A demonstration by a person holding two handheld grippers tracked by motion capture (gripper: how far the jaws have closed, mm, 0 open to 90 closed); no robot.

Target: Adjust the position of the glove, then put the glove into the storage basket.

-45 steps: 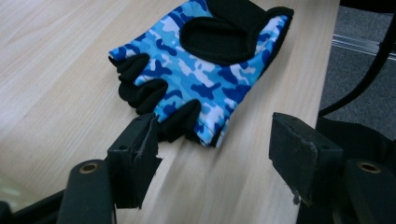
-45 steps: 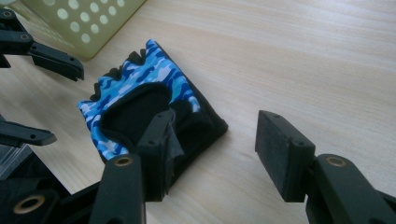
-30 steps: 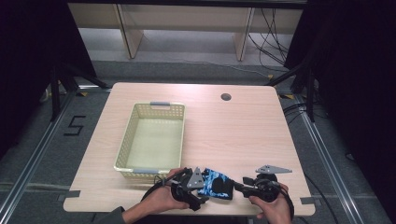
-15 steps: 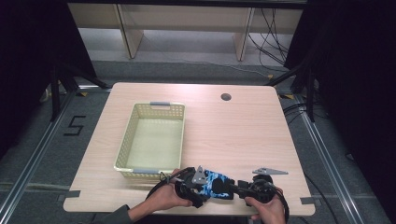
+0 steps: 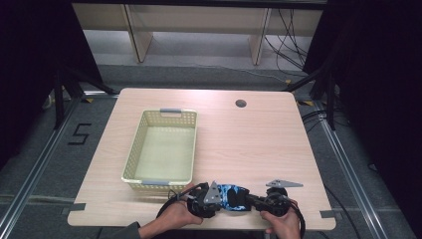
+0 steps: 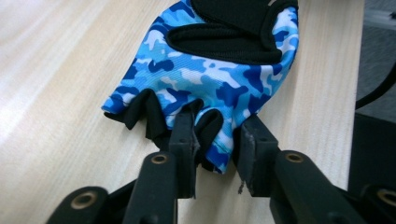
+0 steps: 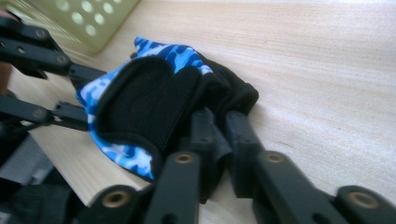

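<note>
- The glove point(image 5: 230, 195), blue camouflage with black padding, lies at the near edge of the table point(image 5: 259, 139), just in front of the near right corner of the basket point(image 5: 160, 149), between the two grippers.
- The step in hand looks like a two-ended grab of the glove, probably to lift it toward the basket.
- To do it well, each gripper should bite fabric only, not the table top, and take a full fold rather than a thin hem, which could slip out.
- Lift both ends together and level; if one end rises first, the glove will likely swing and pull free of the weaker hold.
- Clear the basket rim before moving across, since the glove lies close below it.
- Left gripper point(image 6: 217, 140): jaws a narrow way apart, with the glove's finger end point(image 6: 219, 151) sitting in the gap. The fabric touches the inner faces, yet I cannot tell whether it is truly pinched.
- Right gripper point(image 7: 219, 126): jaws close together at the black cuff end point(image 7: 233, 100), fabric bunched between and around them. It looks clamped on the glove.
- In the high view both hands sit low at the table edge, left gripper point(image 5: 209, 199) and right gripper point(image 5: 259, 200) touching opposite ends of the glove.
</note>
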